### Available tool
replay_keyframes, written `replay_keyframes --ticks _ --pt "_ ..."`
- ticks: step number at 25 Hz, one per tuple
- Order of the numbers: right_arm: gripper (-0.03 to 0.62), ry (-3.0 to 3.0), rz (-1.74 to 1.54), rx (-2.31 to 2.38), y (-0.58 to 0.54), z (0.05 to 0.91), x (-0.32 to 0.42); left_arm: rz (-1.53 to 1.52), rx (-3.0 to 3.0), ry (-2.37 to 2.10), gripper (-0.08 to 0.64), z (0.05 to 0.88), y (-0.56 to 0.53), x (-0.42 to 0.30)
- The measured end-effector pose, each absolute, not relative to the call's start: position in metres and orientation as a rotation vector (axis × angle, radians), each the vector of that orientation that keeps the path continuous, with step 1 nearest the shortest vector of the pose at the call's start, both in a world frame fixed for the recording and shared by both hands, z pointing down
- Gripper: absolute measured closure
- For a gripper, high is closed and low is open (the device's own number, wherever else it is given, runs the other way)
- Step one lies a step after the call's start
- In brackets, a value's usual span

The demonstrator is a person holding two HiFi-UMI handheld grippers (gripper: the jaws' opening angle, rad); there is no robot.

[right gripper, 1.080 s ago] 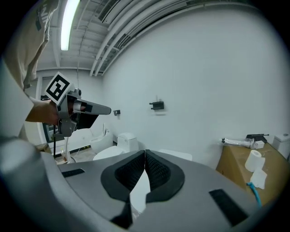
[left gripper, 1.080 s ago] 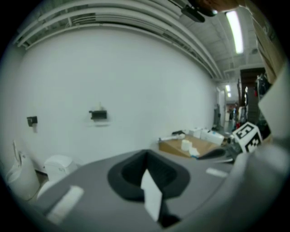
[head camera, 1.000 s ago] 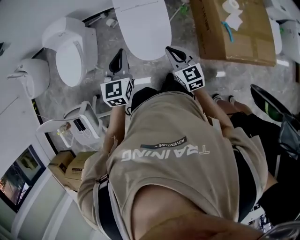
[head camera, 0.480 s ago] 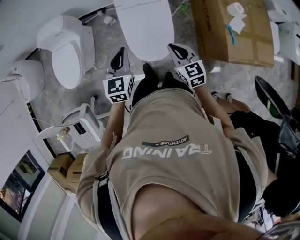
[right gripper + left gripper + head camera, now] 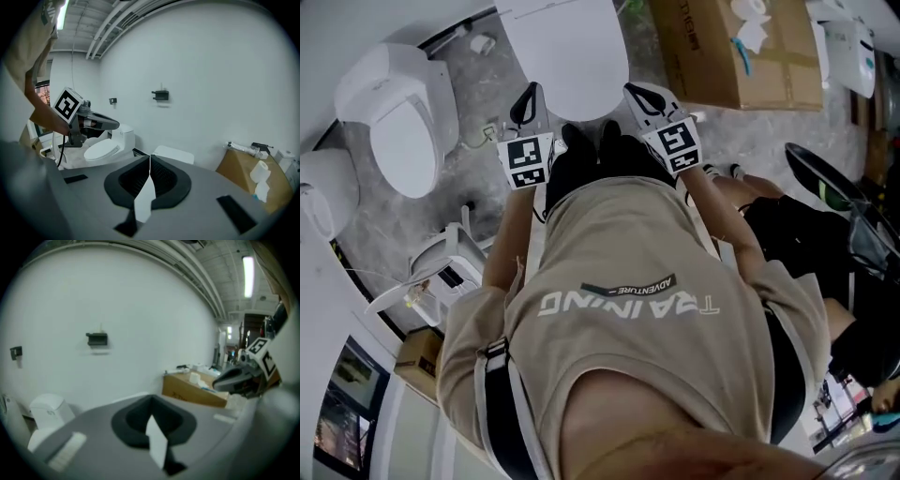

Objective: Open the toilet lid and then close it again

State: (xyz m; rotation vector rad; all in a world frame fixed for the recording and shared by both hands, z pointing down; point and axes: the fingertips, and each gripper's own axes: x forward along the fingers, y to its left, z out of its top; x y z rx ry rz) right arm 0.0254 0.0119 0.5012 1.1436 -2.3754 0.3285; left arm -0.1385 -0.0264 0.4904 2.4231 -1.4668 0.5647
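Furthest left in the head view, a spare toilet [image 5: 394,122] stands on the grey stone floor [image 5: 478,94]. Next come the left tongs [image 5: 530,96], marker cube facing up. Their own view shows the jaws clenched together with nothing between them, aimed toward the white wall [image 5: 117,310]. Their tips sit just beside the left front edge of the toilet lid [image 5: 567,56]. The lid lies flat and closed on its bowl at the top middle of the head view, straight ahead of the person's tan shirt [image 5: 628,309]. At the lid's right front edge are the right tongs [image 5: 639,94], likewise clenched on nothing in their own view, with a white tank [image 5: 174,153] showing beyond the jaws. Whether either pair touches the lid I cannot tell. Farther right, a cardboard box [image 5: 731,52] rests on the floor with a roll of paper [image 5: 259,171] on top.
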Motion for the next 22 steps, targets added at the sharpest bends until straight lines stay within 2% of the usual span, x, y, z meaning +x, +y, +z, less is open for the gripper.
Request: replay_keyframes --ticks 9,22 --pt "0.578 -2.281 0.46 1.099 0.032 0.608 0.051 0.748 2.379 -1.356 0.555 0.58 -0.008 -0.12" --pt "0.578 -2.019 0.791 0.87 0.104 0.831 0.064 1.013 2.166 -1.176 0.555 0.788 0.052 -0.113"
